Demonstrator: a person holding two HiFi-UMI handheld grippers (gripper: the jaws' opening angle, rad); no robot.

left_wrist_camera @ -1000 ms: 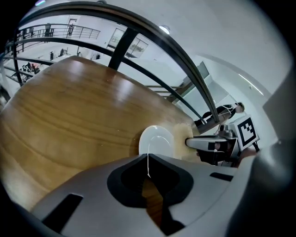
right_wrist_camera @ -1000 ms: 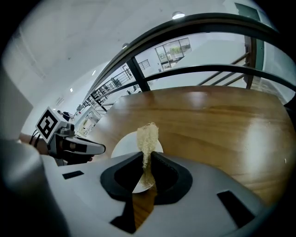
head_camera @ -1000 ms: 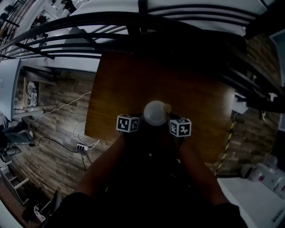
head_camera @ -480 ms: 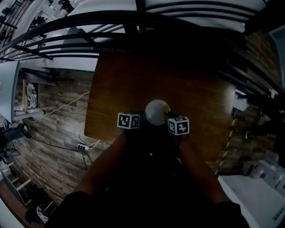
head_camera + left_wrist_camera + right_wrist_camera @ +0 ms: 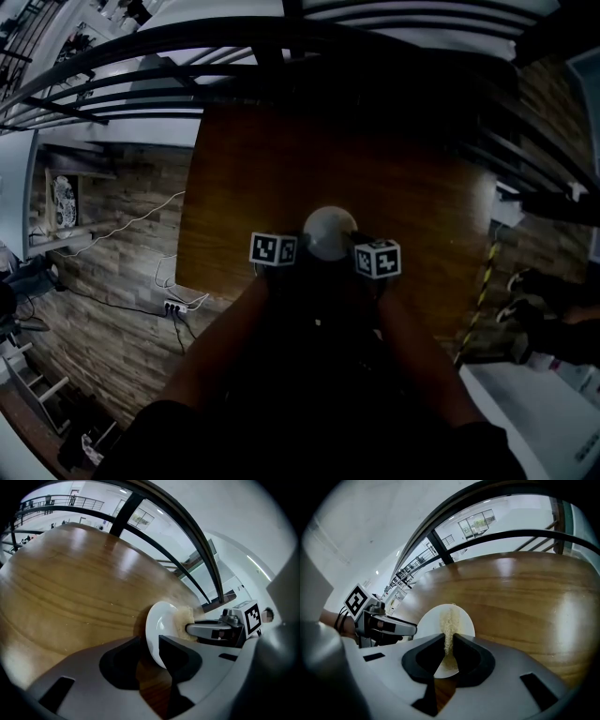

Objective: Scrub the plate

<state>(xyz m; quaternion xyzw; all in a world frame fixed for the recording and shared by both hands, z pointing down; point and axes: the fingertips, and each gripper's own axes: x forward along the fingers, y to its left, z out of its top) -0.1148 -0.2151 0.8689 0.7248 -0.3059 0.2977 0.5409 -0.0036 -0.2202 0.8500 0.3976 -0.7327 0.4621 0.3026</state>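
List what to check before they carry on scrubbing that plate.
1. Left gripper grips the plate: not ok; its jaws have just been opening, and the rim sits between them with a gap showing.
2. Right gripper holds the sponge: ok, jaws shut on it.
3. Sponge against the plate: ok.
4. Plate stays up by itself: cannot tell.
5. Plate over the table: ok.

The left gripper [image 5: 151, 645] and right gripper [image 5: 448, 646] are light grey shells with black wedge-shaped pads [image 5: 179, 660], each carrying a white cube [image 5: 273, 249] printed with black square markers; dark clothing [image 5: 309, 441] covers the torso.
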